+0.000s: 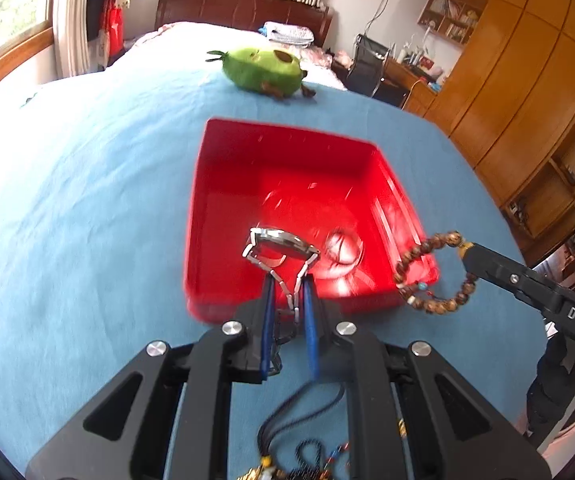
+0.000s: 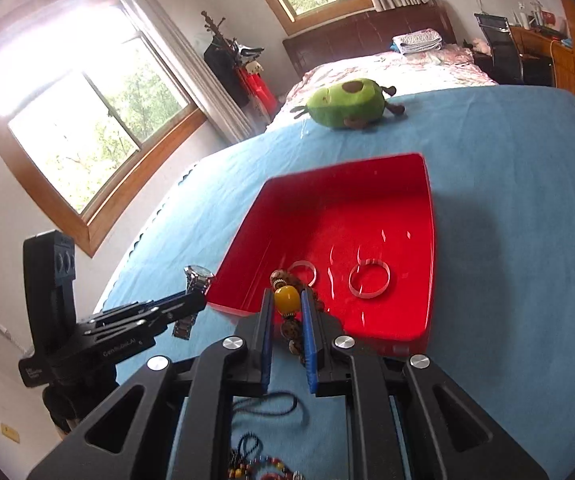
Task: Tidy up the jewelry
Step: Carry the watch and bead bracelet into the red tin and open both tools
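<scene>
My left gripper (image 1: 289, 280) is shut on the metal band of a silver watch (image 1: 281, 242), which hangs over the near part of a red tray (image 1: 247, 184). From the right wrist view the same watch (image 2: 198, 276) and left gripper (image 2: 195, 300) sit just left of the tray (image 2: 347, 208). My right gripper (image 2: 286, 294) is shut on a brown bead bracelet at its big yellow bead (image 2: 286, 298), above the tray's near edge. The left wrist view shows that bracelet (image 1: 427, 276) dangling from the right gripper (image 1: 471, 250) at the tray's right corner. Two clear bangles (image 2: 369, 280) lie inside the tray.
The tray rests on a blue bed cover (image 1: 67, 220). A green avocado plush (image 1: 263, 68) lies beyond the tray. Black-cord and beaded necklaces (image 2: 255, 464) lie on the cover beneath the grippers. Wooden wardrobes (image 1: 527, 80) stand to the right, windows to the left.
</scene>
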Demonstrator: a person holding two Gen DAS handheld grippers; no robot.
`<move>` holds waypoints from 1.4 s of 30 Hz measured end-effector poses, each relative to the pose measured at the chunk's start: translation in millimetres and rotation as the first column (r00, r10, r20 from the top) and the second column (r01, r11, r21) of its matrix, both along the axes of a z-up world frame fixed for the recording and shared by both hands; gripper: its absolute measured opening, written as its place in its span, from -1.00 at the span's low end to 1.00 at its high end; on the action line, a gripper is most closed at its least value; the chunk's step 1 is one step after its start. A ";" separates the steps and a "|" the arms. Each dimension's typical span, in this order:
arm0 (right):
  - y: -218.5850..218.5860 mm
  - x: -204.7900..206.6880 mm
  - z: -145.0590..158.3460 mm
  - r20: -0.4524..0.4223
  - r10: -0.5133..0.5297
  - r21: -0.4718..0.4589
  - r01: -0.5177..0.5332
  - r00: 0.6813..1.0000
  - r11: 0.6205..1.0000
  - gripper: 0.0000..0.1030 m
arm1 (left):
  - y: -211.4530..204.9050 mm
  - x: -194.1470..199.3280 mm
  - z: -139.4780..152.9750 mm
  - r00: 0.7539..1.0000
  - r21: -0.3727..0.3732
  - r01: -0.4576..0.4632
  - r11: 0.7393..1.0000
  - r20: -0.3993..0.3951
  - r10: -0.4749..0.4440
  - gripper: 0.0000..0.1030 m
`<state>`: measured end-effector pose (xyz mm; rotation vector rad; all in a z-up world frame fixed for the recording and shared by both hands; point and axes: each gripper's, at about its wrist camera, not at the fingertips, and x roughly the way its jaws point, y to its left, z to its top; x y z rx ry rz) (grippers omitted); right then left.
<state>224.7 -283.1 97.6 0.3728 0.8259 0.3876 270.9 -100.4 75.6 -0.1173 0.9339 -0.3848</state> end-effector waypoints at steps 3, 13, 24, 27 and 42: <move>-1.7 26.6 0.5 0.001 -0.032 -0.013 0.032 0.999 0.999 -0.75 | -11.1 24.5 0.7 1.000 -0.022 0.016 1.000 -0.004 -0.016 -0.77; 4.2 116.7 -50.6 -0.088 -0.057 -0.045 0.053 0.994 0.998 -0.75 | -44.3 114.0 -38.5 0.994 -0.008 0.024 1.000 -0.111 -0.024 -0.77; 3.5 138.7 -77.4 -0.141 -0.088 -0.108 0.073 0.986 0.992 -0.72 | -54.7 147.5 -69.9 0.982 0.036 0.001 0.999 -0.190 0.006 -0.75; 1.8 136.2 -75.2 -0.137 -0.104 -0.123 0.087 0.985 0.989 -0.48 | -53.9 145.9 -68.4 0.984 0.048 -0.005 0.999 -0.176 0.014 -0.53; 9.2 122.6 -59.7 -0.094 -0.097 -0.155 0.081 0.991 0.985 -0.48 | -36.1 124.5 -34.2 0.995 0.041 -0.050 0.998 -0.079 0.053 -0.46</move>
